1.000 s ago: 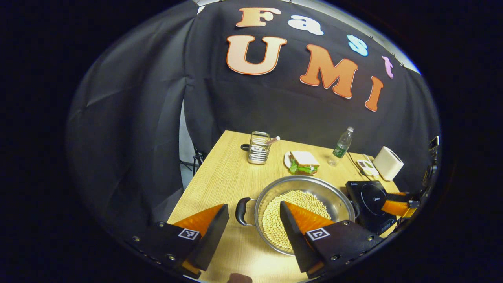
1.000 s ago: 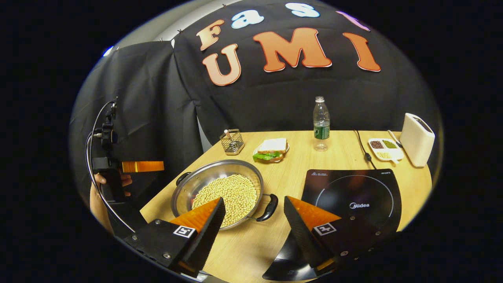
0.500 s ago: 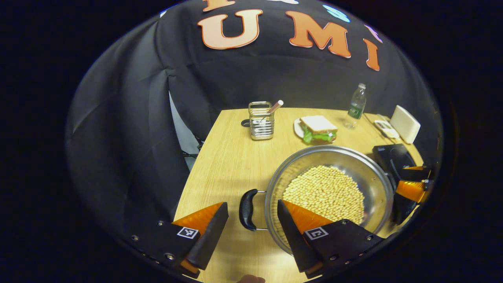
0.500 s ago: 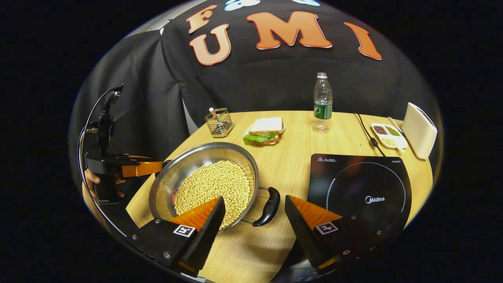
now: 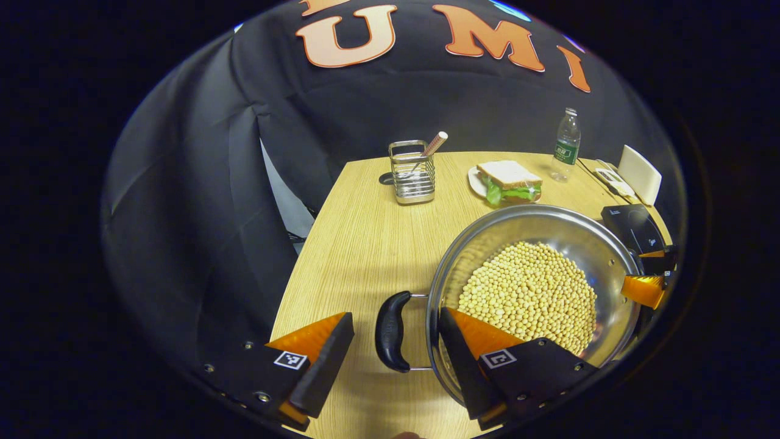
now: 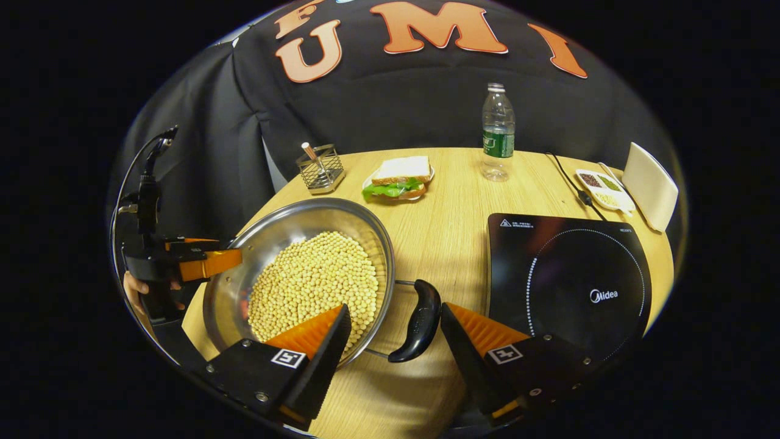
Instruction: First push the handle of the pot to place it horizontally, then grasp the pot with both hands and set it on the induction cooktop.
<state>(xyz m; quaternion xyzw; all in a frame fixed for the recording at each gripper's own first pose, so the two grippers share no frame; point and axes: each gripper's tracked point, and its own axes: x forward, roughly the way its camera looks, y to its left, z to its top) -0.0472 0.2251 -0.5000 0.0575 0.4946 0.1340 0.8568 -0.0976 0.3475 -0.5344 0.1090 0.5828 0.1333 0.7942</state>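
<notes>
A steel pot [image 5: 585, 238] [image 6: 274, 235] full of pale beans rests on the wooden table. Its black side handles [image 5: 391, 331] [image 6: 416, 320] lie between the fingers of each gripper. My left gripper [image 5: 393, 360] is open, its fingers either side of the pot's left handle, not touching it. My right gripper [image 6: 393, 353] is open around the other handle in the same way. The black induction cooktop [image 6: 567, 280] [image 5: 634, 225] lies on the table beside the pot. In the right gripper view the left gripper [image 6: 195, 262] shows at the pot's far rim, held by a hand [image 6: 131, 286].
Along the table's back stand a wire utensil holder [image 5: 412, 171] [image 6: 320, 167], a sandwich on a plate [image 5: 506, 182] [image 6: 399, 177], a water bottle [image 6: 498, 134], a small divided dish [image 6: 600, 189] and a white box [image 6: 652, 186]. A cable [image 6: 570, 183] runs to the cooktop.
Both grippers have moved down and forward toward the pot, so each black handle now lies between open fingers. The pot has not moved.
</notes>
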